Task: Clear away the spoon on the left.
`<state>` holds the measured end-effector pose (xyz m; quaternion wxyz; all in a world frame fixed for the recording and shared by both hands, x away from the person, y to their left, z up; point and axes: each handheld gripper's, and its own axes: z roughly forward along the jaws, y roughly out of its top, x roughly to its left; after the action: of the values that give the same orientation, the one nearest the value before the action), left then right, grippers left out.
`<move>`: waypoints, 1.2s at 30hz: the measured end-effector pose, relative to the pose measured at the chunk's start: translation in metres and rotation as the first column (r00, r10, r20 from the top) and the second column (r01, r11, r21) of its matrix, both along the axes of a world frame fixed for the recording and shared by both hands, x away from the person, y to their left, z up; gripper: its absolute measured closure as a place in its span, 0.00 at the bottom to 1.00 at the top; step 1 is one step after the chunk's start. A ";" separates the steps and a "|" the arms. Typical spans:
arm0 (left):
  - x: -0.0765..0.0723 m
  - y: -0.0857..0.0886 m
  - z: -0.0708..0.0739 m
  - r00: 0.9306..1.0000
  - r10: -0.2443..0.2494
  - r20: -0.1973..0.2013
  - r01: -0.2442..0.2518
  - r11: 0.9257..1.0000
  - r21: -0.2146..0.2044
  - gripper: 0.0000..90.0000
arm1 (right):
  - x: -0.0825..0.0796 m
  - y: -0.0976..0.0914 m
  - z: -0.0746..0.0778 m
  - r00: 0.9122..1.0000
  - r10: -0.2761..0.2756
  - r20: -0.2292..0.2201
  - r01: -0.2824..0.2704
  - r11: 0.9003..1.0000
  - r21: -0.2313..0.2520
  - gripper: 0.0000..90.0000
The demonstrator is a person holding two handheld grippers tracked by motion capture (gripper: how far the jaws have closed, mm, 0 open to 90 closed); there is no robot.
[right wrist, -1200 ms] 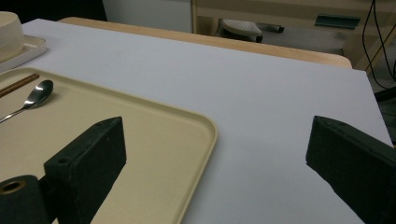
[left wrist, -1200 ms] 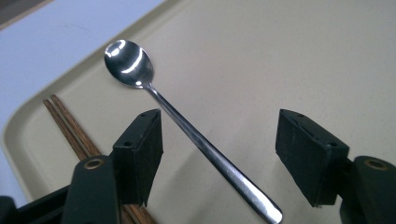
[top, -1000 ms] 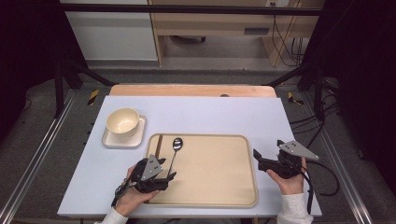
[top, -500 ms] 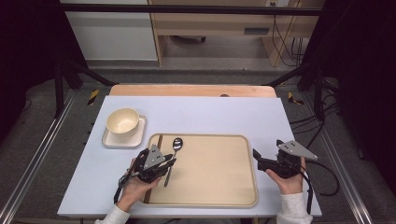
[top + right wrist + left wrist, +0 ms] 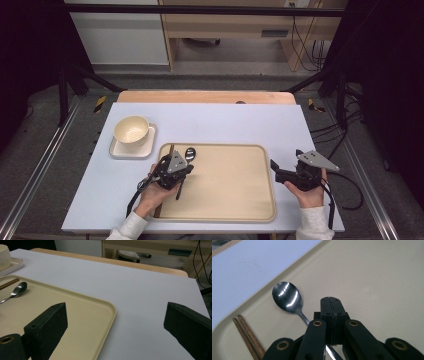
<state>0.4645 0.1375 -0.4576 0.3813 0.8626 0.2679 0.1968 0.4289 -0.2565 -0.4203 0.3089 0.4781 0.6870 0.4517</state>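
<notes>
Spoon (image 5: 287, 297) on the tray (image 5: 235, 200), beside the chopsticks (image 5: 247, 336): your left gripper (image 5: 331, 302) has just been closing, jaws now together over its handle. Lift level, watch for slipping. Right gripper (image 5: 112, 322) stands wide apart, off the tray's right edge.

Surface (image 5: 240, 125): pale blue-white sheet over a wooden top, whose bare edge shows along the far side. Directly on it: a beige rectangular tray (image 5: 235, 205) with rounded corners, near the person's edge, centre; a small cream square plate (image 5: 120, 150), just beyond the tray's far left corner, not touching it, bearing a cream bowl (image 5: 131, 130).
</notes>
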 end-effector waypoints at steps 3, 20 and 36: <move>0.002 -0.002 -0.004 1.000 0.003 -0.014 -0.003 1.000 0.006 1.00 | 0.001 0.000 -0.001 1.000 0.001 0.000 -0.001 1.000 -0.006 0.06; 0.010 -0.001 -0.018 0.998 0.061 -0.033 -0.058 0.996 0.065 1.00 | 0.001 0.003 -0.001 1.000 0.007 -0.006 -0.007 1.000 -0.008 0.06; 0.012 0.005 -0.018 0.992 0.127 -0.027 -0.124 0.990 0.071 1.00 | 0.000 0.004 -0.001 1.000 0.010 -0.001 -0.010 1.000 -0.009 0.07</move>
<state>0.4768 0.1427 -0.4752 0.3338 0.8597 0.3206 0.2161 0.4292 -0.2527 -0.4210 0.3084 0.4735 0.6915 0.4500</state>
